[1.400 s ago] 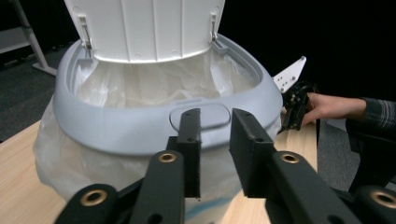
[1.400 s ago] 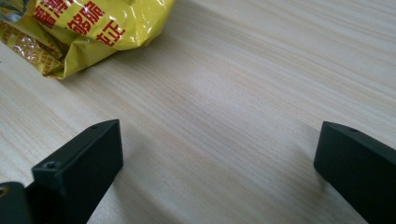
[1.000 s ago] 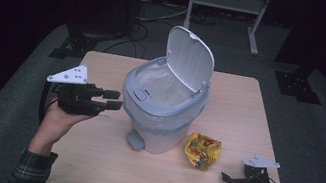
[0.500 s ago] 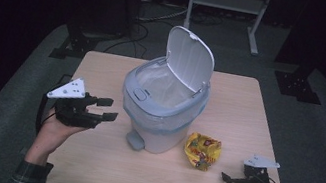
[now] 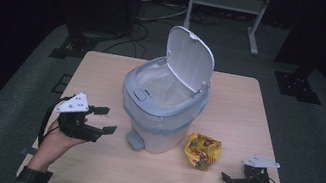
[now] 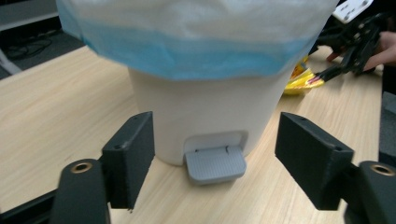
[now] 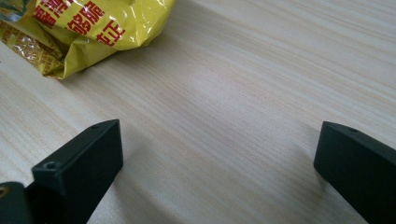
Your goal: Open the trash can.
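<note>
A small white pedal bin (image 5: 163, 109) stands mid-table with its lid (image 5: 189, 60) raised and a white-and-blue liner (image 6: 187, 42) folded over the rim. Its grey pedal (image 5: 134, 141) faces the table's front edge. My left gripper (image 5: 106, 119) hovers low just left of the pedal. Its jaws have just been opening and hold nothing. In the left gripper view the pedal (image 6: 215, 163) lies straight ahead between the open jaws. A crumpled yellow wrapper (image 5: 202, 151) lies right of the bin. My right gripper (image 5: 230, 180) rests open on the table, short of the wrapper (image 7: 84, 28).
The wooden table (image 5: 103, 76) has bare room behind and beside the bin. Dark floor with cables and a metal stand (image 5: 227, 1) lie beyond the far edge. The right gripper (image 6: 355, 37) appears past the bin in the left gripper view.
My left hand has sunk toward the table and its jaws have spread wider. The right hand, bin and wrapper have stayed put.
</note>
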The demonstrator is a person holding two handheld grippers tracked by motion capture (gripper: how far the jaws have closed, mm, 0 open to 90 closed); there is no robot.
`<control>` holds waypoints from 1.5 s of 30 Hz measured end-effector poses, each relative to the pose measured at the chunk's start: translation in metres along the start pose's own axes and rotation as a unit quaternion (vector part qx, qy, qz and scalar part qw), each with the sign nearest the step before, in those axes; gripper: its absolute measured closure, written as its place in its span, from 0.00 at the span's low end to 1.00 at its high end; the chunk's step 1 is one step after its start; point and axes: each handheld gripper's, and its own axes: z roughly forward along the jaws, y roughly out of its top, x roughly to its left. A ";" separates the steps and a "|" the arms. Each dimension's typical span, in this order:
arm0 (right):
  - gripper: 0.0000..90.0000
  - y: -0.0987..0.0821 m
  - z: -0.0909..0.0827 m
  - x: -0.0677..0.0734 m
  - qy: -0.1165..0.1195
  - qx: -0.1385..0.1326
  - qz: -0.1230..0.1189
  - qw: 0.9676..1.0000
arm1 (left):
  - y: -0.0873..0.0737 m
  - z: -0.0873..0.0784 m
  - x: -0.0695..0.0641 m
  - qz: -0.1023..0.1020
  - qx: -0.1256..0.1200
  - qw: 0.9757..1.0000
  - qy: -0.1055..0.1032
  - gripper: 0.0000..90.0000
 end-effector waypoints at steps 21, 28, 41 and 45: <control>0.00 0.000 0.000 0.000 0.000 0.000 0.000 1.000 | -0.049 0.018 0.003 -0.011 0.047 0.998 0.041 0.06; 0.00 0.000 0.000 0.000 0.000 0.000 0.001 1.000 | -0.066 0.028 0.005 -0.017 0.086 0.995 0.053 0.03; 0.00 -0.001 -0.002 0.001 0.000 0.000 0.002 1.000 | -0.088 0.049 0.004 -0.013 0.138 0.989 0.055 0.02; 0.00 -0.001 -0.002 0.001 0.000 0.000 0.002 1.000 | -0.091 0.056 0.001 -0.002 0.161 0.985 0.061 0.02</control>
